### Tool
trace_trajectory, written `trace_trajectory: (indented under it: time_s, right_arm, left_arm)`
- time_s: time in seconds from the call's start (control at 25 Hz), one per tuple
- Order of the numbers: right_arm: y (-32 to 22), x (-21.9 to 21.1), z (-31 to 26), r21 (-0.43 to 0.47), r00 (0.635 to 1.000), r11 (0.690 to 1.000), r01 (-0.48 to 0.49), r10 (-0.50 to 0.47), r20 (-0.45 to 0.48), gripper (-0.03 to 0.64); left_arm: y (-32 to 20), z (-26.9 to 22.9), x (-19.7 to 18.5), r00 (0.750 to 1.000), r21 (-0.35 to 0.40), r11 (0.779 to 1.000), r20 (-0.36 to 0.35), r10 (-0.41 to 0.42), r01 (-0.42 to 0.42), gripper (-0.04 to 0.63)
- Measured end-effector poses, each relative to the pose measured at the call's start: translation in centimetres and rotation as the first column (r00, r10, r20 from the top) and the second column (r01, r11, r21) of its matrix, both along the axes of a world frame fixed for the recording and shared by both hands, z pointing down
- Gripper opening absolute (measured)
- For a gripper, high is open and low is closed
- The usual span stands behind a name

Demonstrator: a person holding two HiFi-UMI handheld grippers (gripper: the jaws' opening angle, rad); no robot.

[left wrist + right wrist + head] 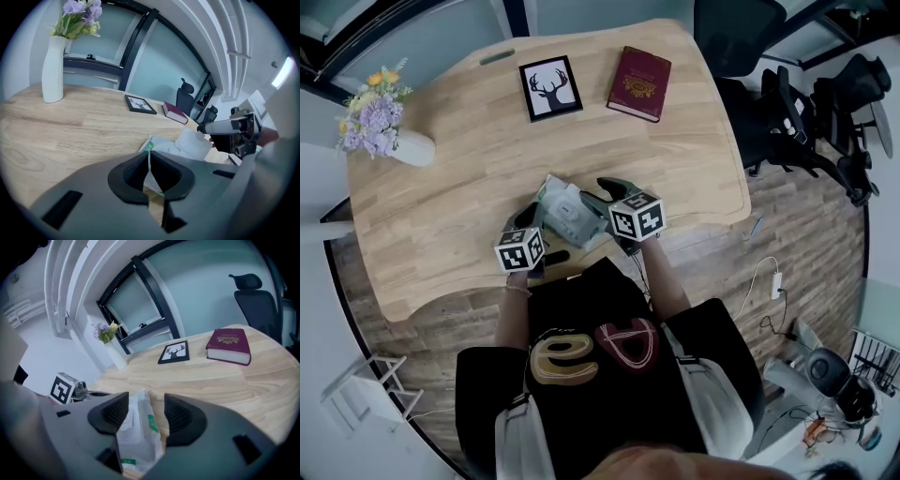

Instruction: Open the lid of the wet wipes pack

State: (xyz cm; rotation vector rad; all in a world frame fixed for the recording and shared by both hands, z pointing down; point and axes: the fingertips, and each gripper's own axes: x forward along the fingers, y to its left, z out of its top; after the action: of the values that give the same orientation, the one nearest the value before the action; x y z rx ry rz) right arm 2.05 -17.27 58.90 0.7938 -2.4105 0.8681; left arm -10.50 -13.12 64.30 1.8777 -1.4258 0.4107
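Left gripper [150,174] fingers pinching wet wipes pack [565,210] seam, right gripper [140,414] fingers wide around it, pack by desk [431,246] near edge, broad wood beyond

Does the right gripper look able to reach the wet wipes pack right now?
Probably yes: the wet wipes pack lies between the right gripper's open fingers, nothing blocking, while the left gripper pinches its edge.

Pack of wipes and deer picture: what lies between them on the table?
Nothing lies there: between the pack and the picture the table is bare wood. The head view shows this stretch plainly.
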Motion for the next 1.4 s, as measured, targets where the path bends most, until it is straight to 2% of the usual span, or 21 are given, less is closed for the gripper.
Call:
trace_trajectory:
  time_s: [0.12, 0.32, 0.64, 0.92, 1.4]
  right_arm:
    - [0.0, 0.1, -0.8, 0.022, 1.0, 1.0, -0.019, 0.019, 0.016, 0.23]
    - [0.5, 0.6, -2.1, 0.107, 0.999, 0.994, -0.03, 0.031, -0.014, 0.23]
    - [1.1, 0.9, -4.9, 0.177, 0.994, 0.979, -0.103, 0.097, 0.044, 0.227]
    - [2.0, 1.5, -6.9, 0.279, 0.987, 0.947, -0.161, 0.153, 0.049, 0.143]
    - [4.0, 2.8, -8.2, 0.358, 0.966, 0.898, -0.255, 0.249, 0.062, 0.021]
  left_arm:
    - [0.0, -0.8, -0.3, 1.0, 0.024, 0.999, -0.01, -0.022, 0.022, 0.025]
    - [-0.2, -2.4, -0.4, 0.999, 0.074, 0.997, -0.02, -0.034, 0.035, 0.025]
    - [0.0, -5.5, 0.0, 0.999, 0.164, 0.986, -0.02, -0.04, 0.043, 0.025]
    - [0.9, -8.2, 0.7, 0.999, 0.232, 0.972, -0.021, -0.025, 0.029, 0.025]
    - [2.5, -11.4, 1.1, 1.0, 0.33, 0.944, 0.009, -0.022, 0.018, 0.025]
